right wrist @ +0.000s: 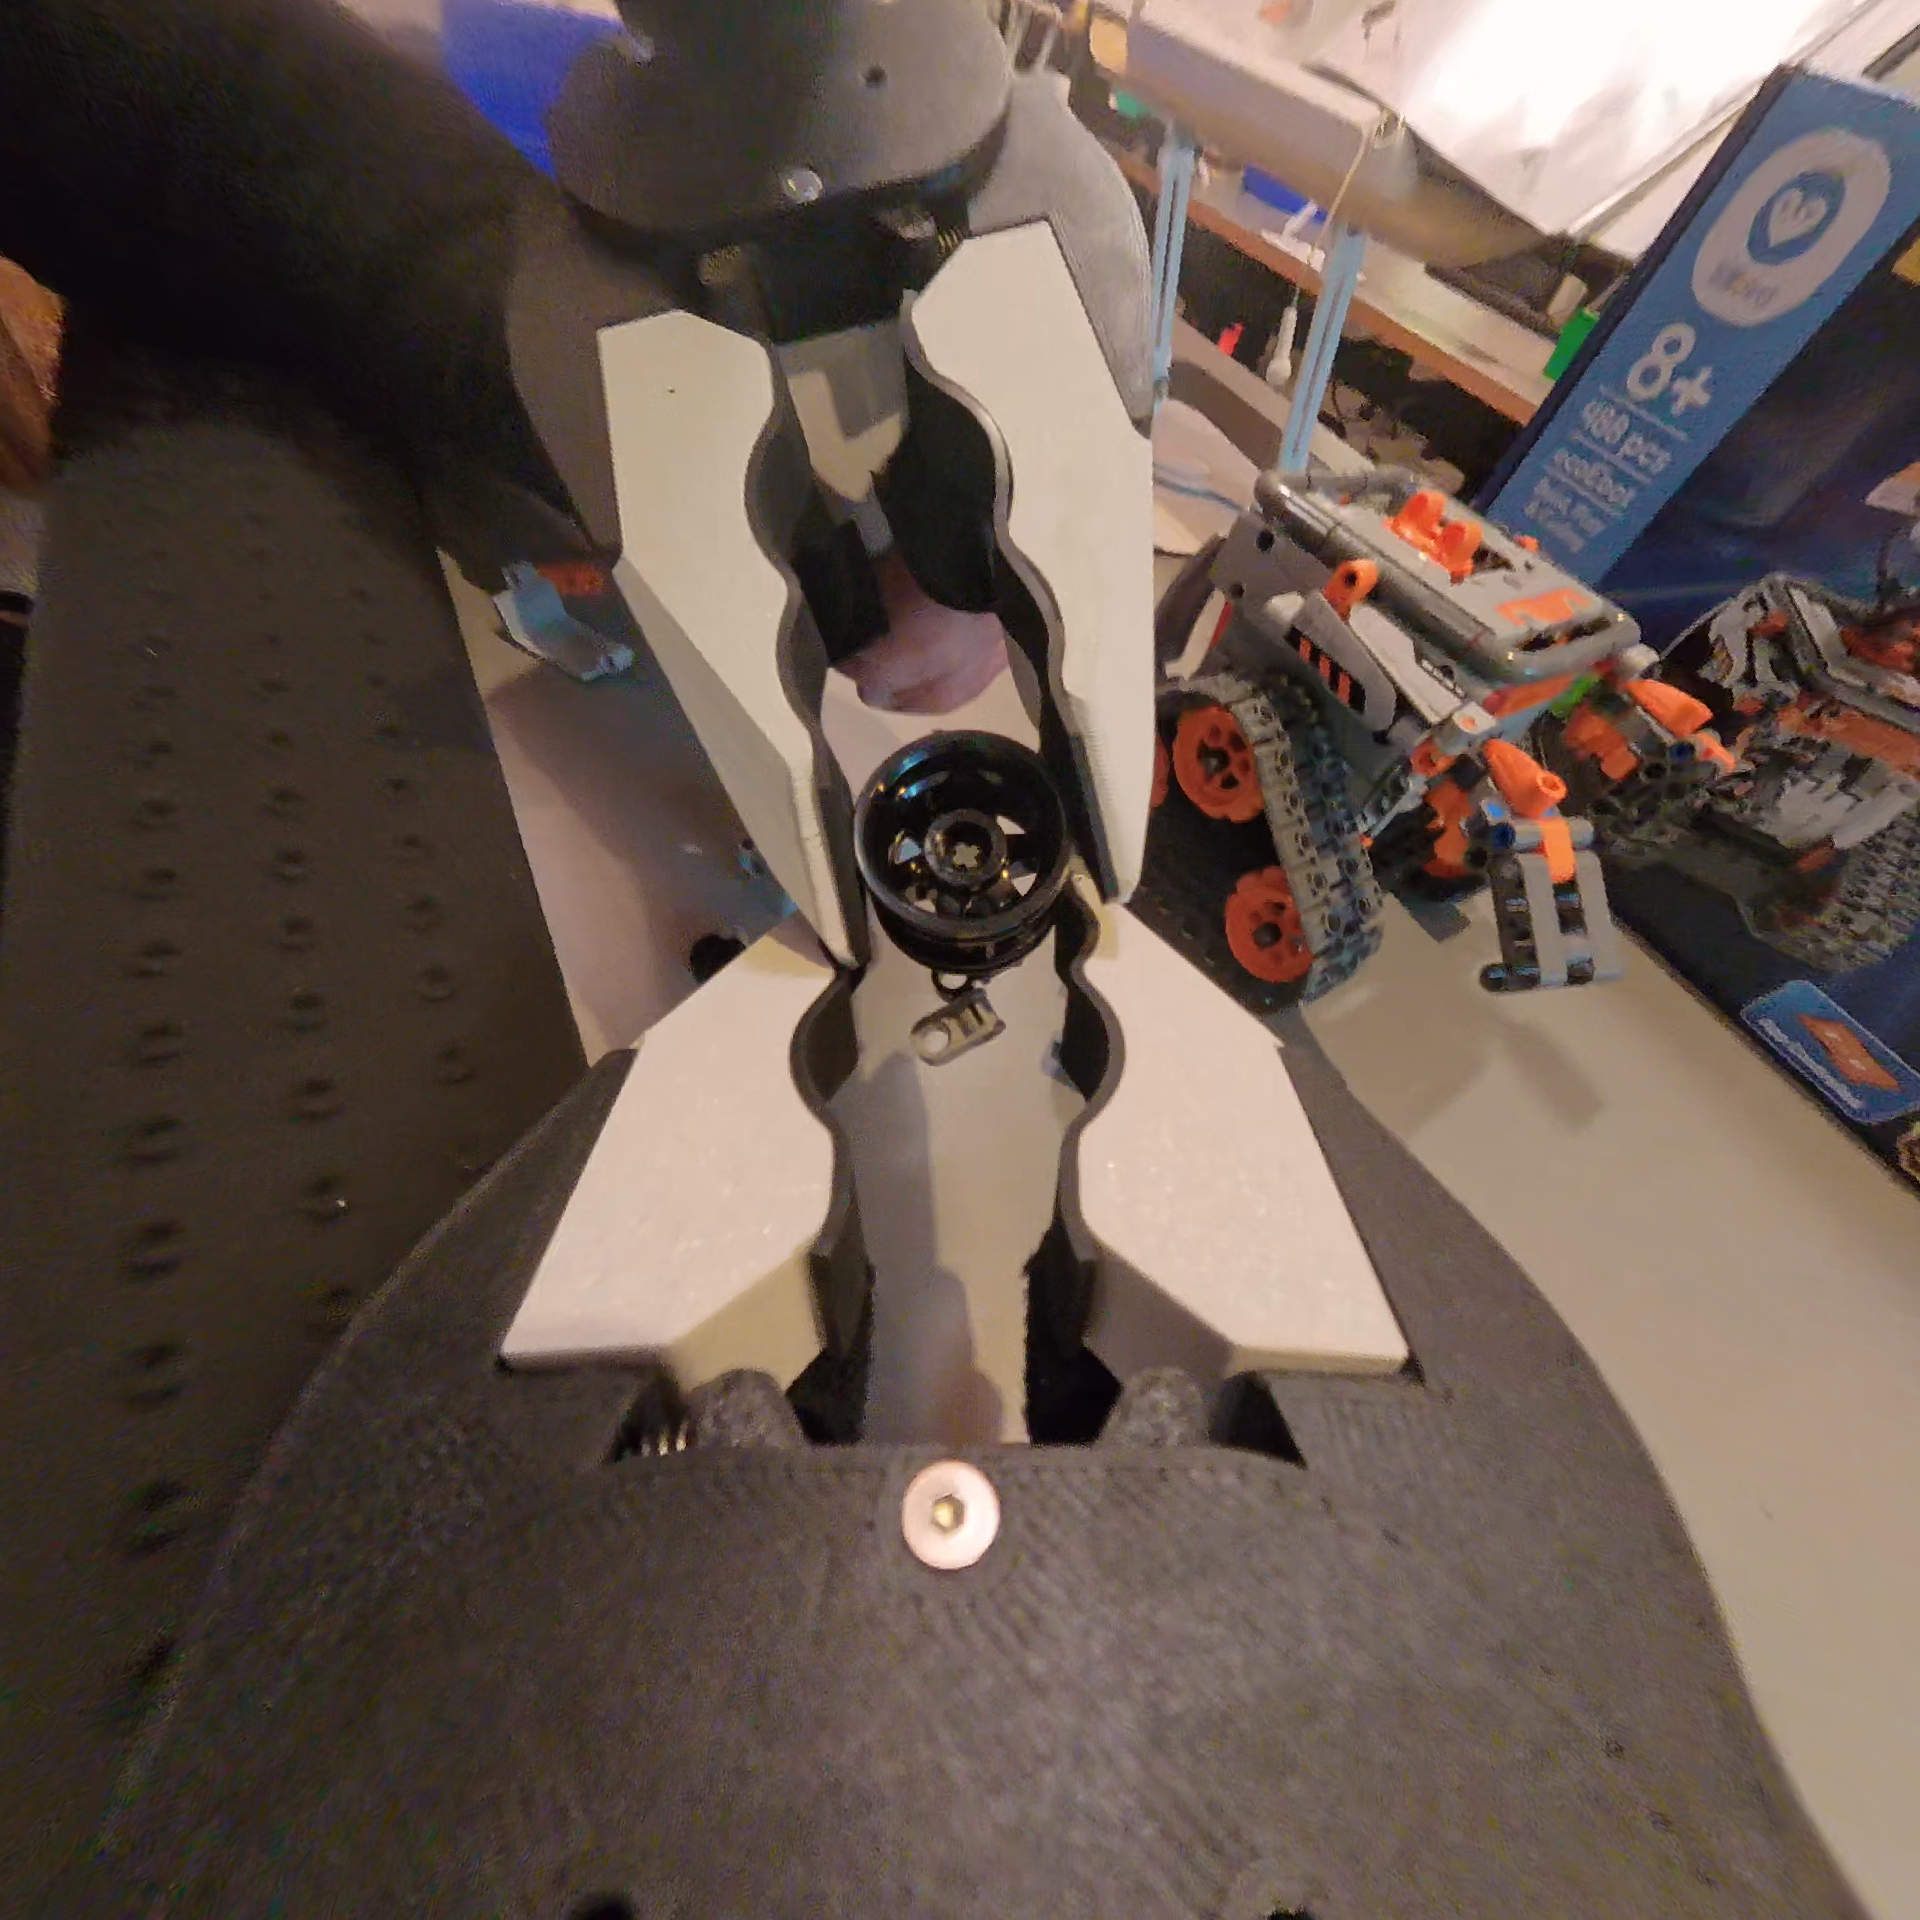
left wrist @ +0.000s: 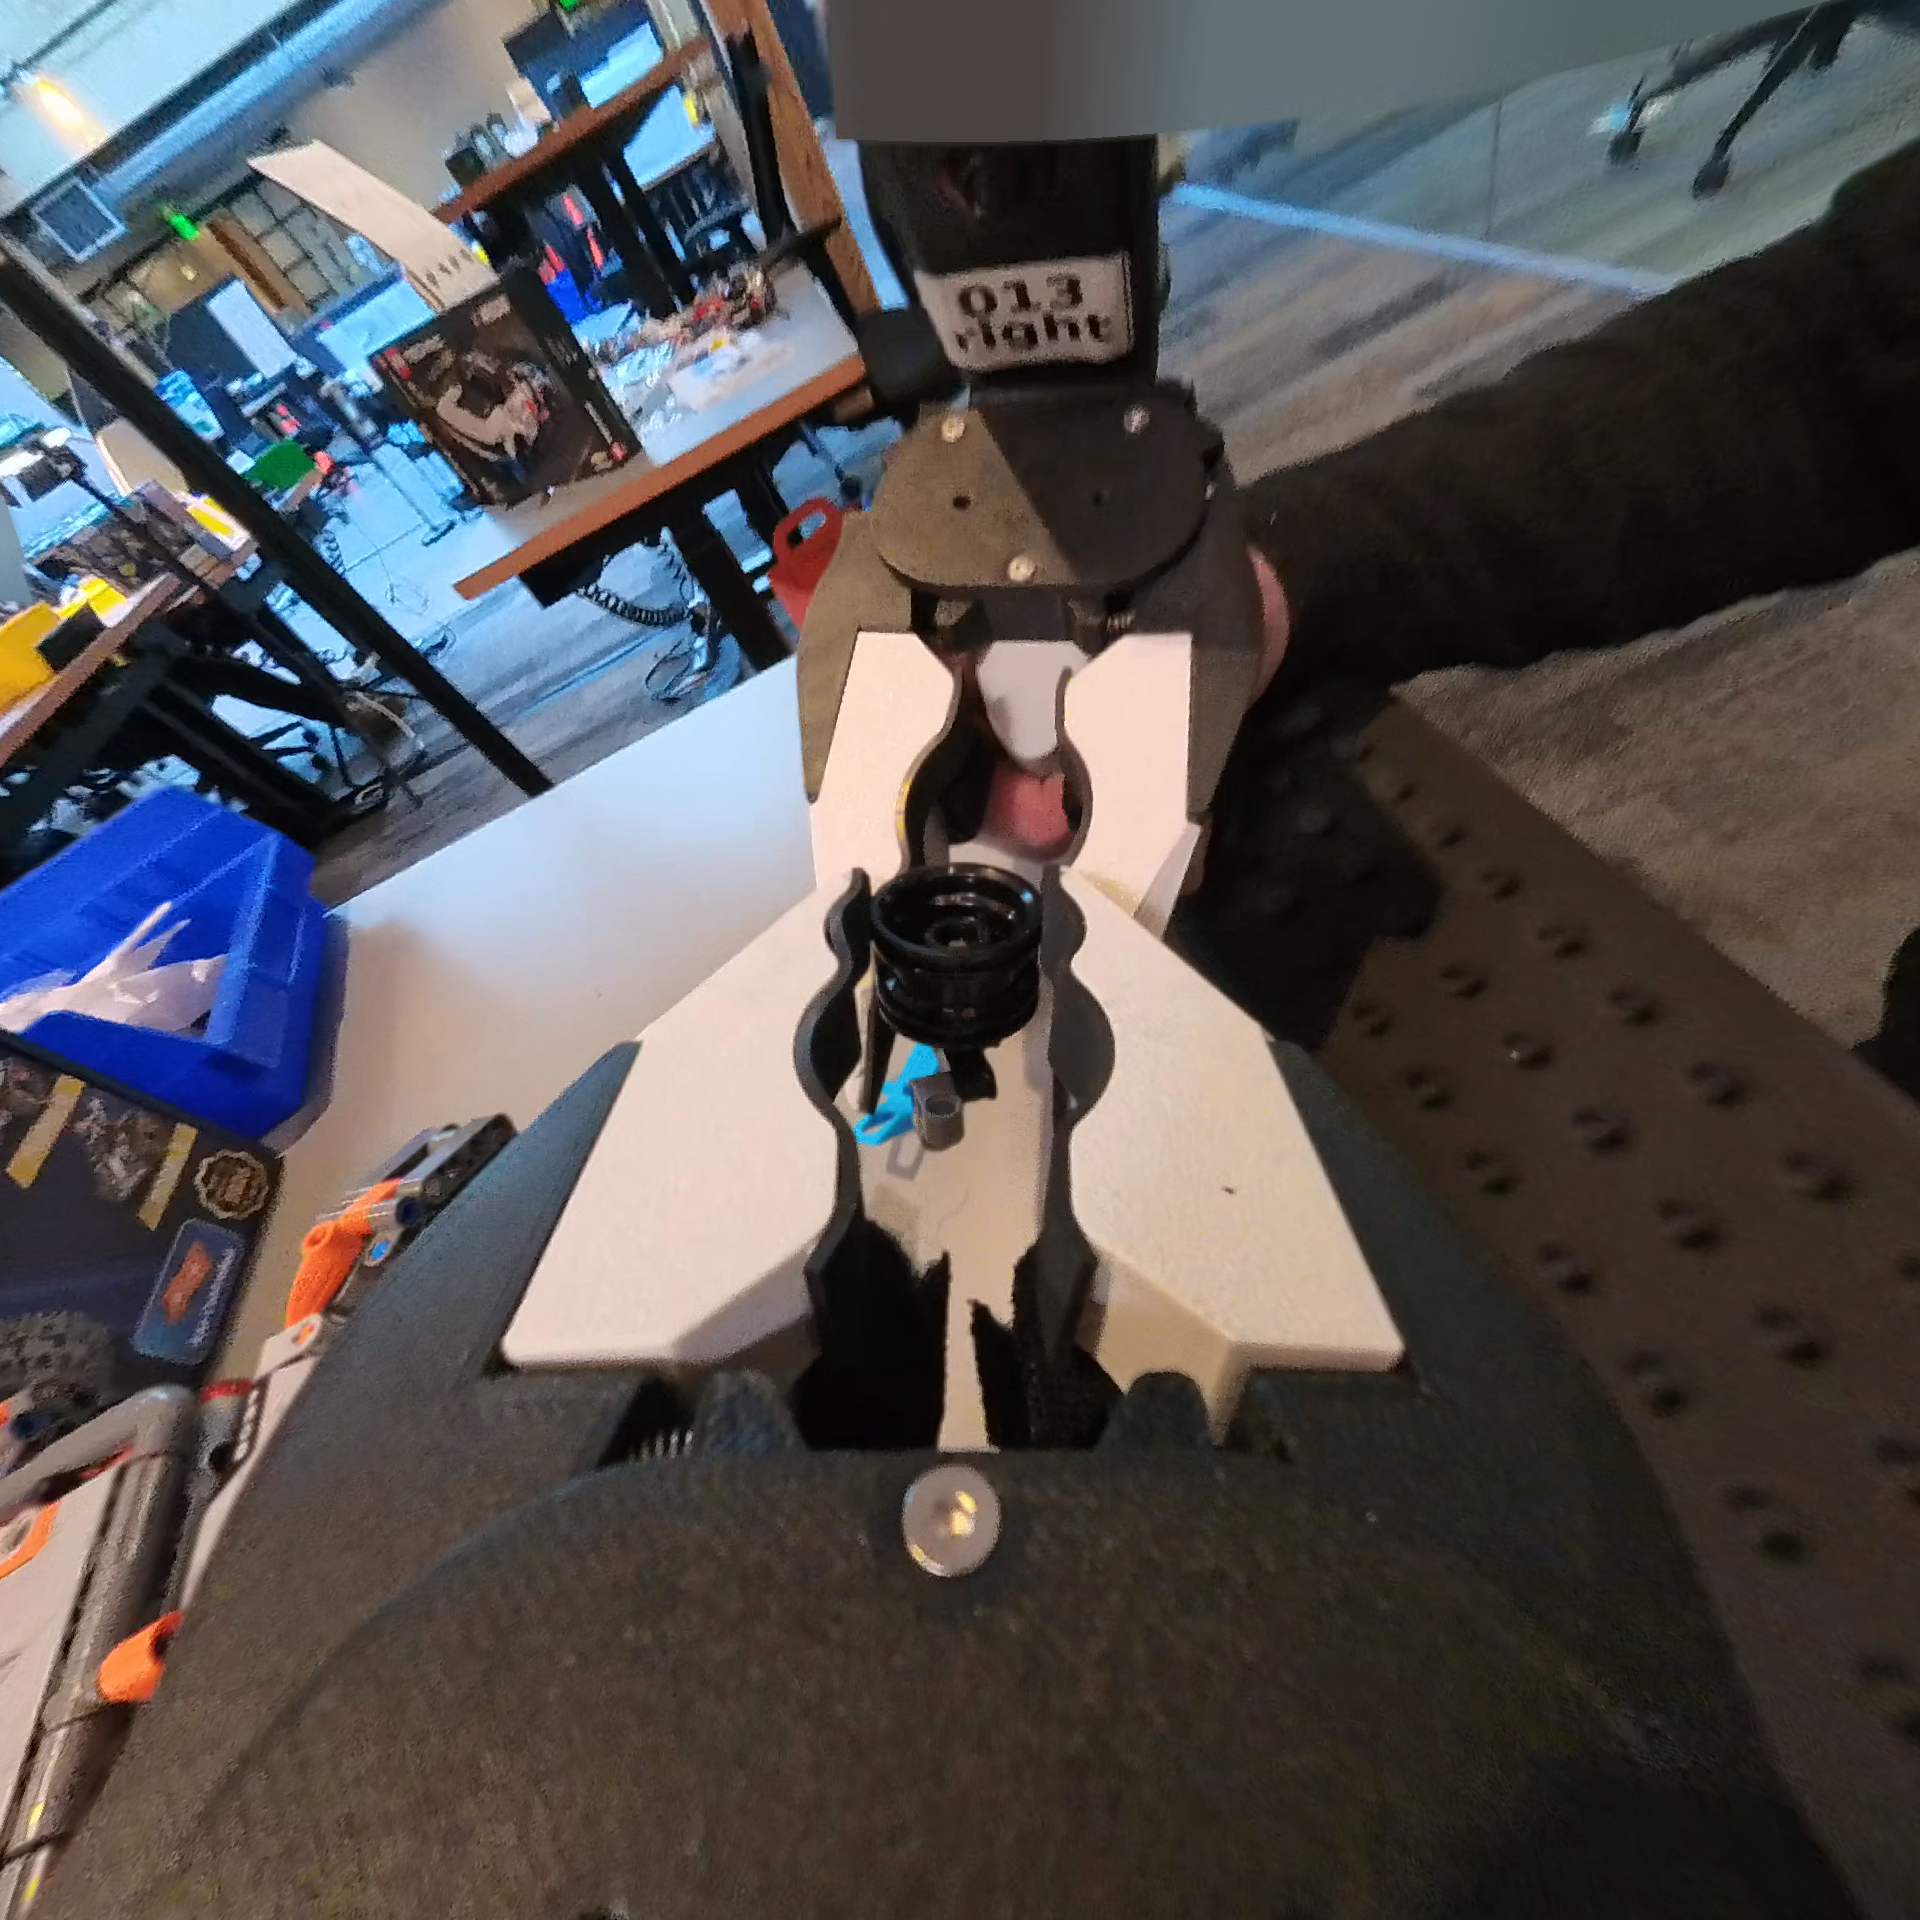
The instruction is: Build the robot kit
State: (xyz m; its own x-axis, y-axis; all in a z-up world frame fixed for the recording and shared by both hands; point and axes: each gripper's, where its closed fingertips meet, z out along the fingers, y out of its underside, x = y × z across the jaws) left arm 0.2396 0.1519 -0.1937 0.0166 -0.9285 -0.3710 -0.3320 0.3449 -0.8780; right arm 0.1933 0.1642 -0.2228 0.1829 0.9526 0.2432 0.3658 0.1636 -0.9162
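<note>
Left gripper clamped on black wheel rim; right gripper closed on same rim. Labelled tag on right gripper; printed blue box behind tracked toy vehicle.

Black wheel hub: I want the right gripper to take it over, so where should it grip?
Probably the grooved outer rim of the black wheel hub, on the part clear of the fingertips of the left gripper. Its hub face points at the right gripper, so come straight along the axle line, a finger on each side.
</note>
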